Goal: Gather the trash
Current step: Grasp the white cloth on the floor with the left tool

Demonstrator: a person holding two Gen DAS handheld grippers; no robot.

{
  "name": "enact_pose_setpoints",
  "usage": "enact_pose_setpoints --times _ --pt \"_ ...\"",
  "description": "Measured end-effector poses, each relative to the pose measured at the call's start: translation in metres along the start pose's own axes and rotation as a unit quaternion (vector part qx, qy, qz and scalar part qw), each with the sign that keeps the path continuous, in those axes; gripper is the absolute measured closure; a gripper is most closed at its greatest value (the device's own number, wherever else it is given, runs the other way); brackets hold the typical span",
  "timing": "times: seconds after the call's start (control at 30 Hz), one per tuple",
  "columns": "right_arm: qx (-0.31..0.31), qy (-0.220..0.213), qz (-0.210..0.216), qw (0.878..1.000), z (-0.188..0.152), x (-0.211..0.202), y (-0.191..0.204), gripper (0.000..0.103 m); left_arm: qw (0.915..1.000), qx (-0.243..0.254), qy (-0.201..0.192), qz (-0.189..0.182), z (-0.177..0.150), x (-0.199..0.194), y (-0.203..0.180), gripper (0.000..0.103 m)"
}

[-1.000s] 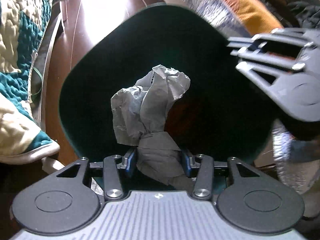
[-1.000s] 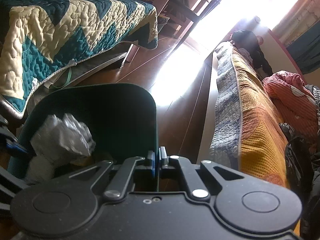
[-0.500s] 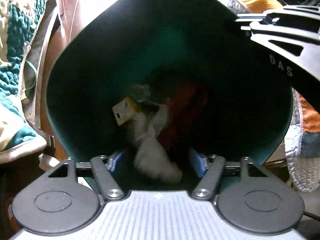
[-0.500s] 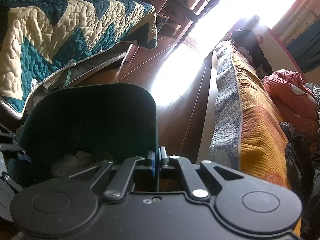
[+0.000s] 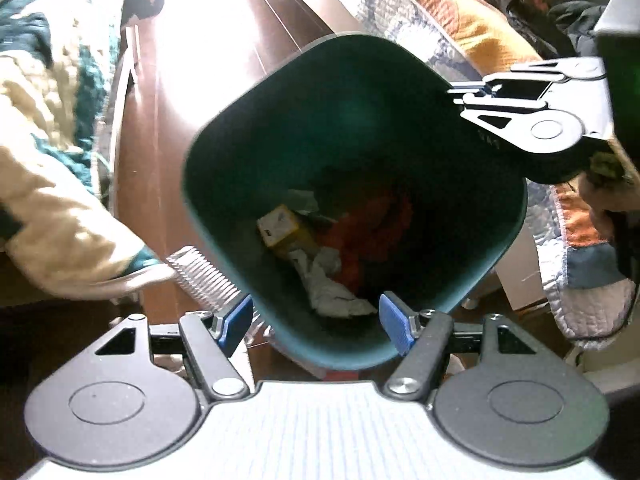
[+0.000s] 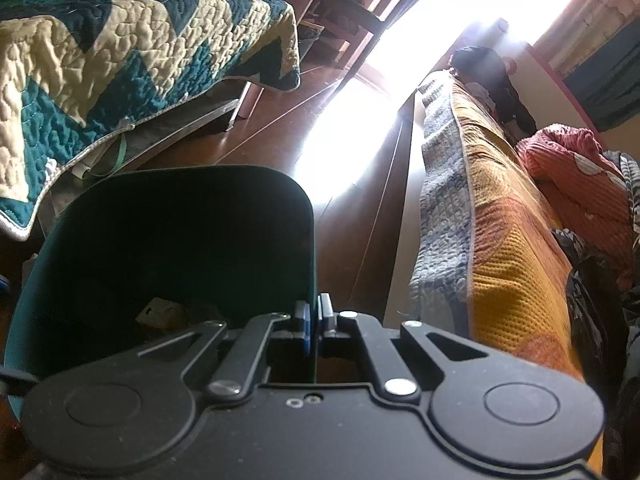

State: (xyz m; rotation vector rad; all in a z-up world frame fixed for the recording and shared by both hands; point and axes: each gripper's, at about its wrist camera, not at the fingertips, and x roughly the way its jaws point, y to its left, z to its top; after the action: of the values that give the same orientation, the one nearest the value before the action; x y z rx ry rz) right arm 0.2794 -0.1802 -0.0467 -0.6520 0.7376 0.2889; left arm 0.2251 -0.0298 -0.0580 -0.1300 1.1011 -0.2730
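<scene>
Two grippers: left gripper (image 5: 316, 322) gapes empty; right gripper (image 6: 315, 316) pinches the bin (image 6: 168, 216) wall, its dim depths hiding trash (image 5: 332, 292).

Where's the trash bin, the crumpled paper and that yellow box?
Trash bin (image 5: 224, 152), left wrist view, dark green inner wall.
Crumpled paper (image 5: 332, 296), left wrist view, white middle.
Yellow box (image 5: 280, 228), left wrist view, pale top face.

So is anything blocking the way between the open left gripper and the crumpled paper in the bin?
Nothing visible does. The crumpled paper already lies inside the green bin, beside a yellow box and red trash. The left gripper is open above the bin's mouth; the right gripper clamps the rim.
</scene>
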Motion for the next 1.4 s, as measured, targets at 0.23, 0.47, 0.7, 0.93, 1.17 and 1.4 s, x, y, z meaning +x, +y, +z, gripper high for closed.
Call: enact_pose_setpoints --times 0.23,0.47,0.7,0.93,1.17,1.4 --pt "0.014 0.001 0.008 1.0 -0.003 0.005 -0.012 0.1 0.9999 -0.013 -0.007 0.005 -0.018 -0.032 0.035 0.026" --pt "0.043 0.01 0.015 0.999 -0.008 0.012 -0.028 0.1 0.9974 -0.023 0.043 0.053 -0.035 -0.002 0.073 0.023" --pt "0.047 0.012 0.015 0.999 -0.01 0.014 -0.033 0.1 0.9839 -0.085 0.122 0.099 -0.055 0.074 0.113 0.023" --pt "0.048 0.01 0.014 0.999 -0.012 0.015 -0.035 0.1 0.9743 -0.119 0.12 0.149 -0.059 0.128 0.128 0.023" --pt "0.045 0.019 0.005 0.999 -0.014 0.019 -0.037 0.1 0.9601 -0.178 0.14 0.164 -0.065 0.175 0.15 0.023" --pt "0.048 0.027 0.001 0.998 -0.015 0.023 -0.041 0.1 0.95 -0.222 0.15 0.16 -0.07 0.206 0.167 0.023"
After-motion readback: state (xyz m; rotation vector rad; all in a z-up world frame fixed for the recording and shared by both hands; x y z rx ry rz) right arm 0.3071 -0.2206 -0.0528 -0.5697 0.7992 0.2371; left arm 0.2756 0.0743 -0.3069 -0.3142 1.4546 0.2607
